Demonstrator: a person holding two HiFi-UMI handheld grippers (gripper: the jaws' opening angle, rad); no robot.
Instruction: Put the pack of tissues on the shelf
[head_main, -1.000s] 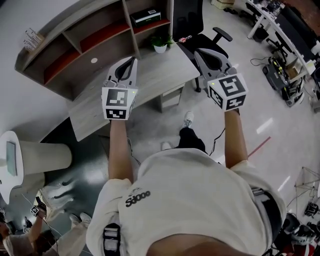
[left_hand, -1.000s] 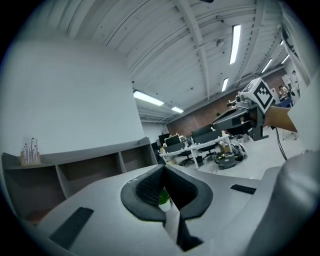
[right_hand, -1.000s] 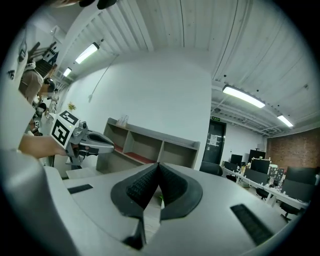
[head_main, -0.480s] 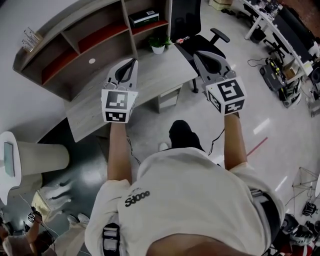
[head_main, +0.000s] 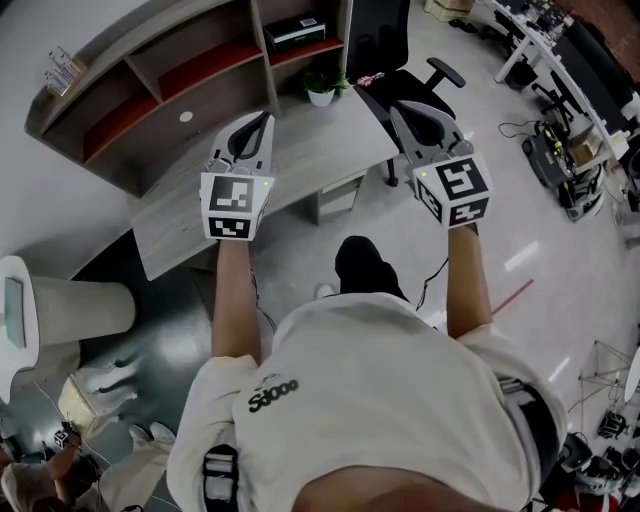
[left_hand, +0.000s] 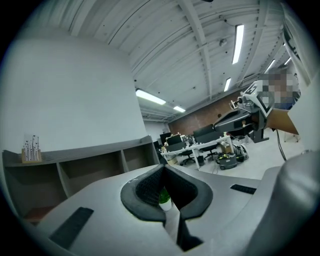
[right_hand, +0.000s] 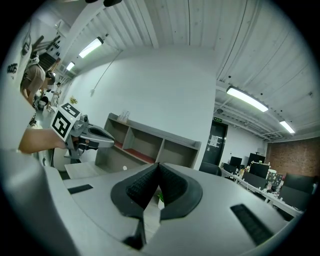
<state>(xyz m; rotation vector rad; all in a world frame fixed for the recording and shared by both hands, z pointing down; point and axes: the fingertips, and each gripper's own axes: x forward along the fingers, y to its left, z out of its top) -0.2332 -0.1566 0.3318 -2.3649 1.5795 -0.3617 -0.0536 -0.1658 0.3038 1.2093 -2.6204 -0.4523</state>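
Observation:
My left gripper (head_main: 265, 120) hangs over the grey desk (head_main: 300, 160), shut with nothing in it; in the left gripper view its pads (left_hand: 150, 187) meet at the tip. The right gripper (head_main: 398, 106) is level with it past the desk's right edge, also shut and empty, its pads (right_hand: 142, 187) touching. The wooden shelf (head_main: 150, 90) with red boards stands behind the desk. A dark flat pack with a white label (head_main: 293, 32) lies in its right compartment; I cannot tell whether this is the tissues.
A small plant in a white pot (head_main: 320, 91) stands at the desk's far right corner. A black office chair (head_main: 405, 75) is beyond the right gripper. A small holder (head_main: 62, 70) tops the shelf. A white round stand (head_main: 60, 305) is at left.
The person has stepped forward: the white shoe seen on the floor is gone and a dark foot or knee shows instead. Both grippers stay shut and almost in place.

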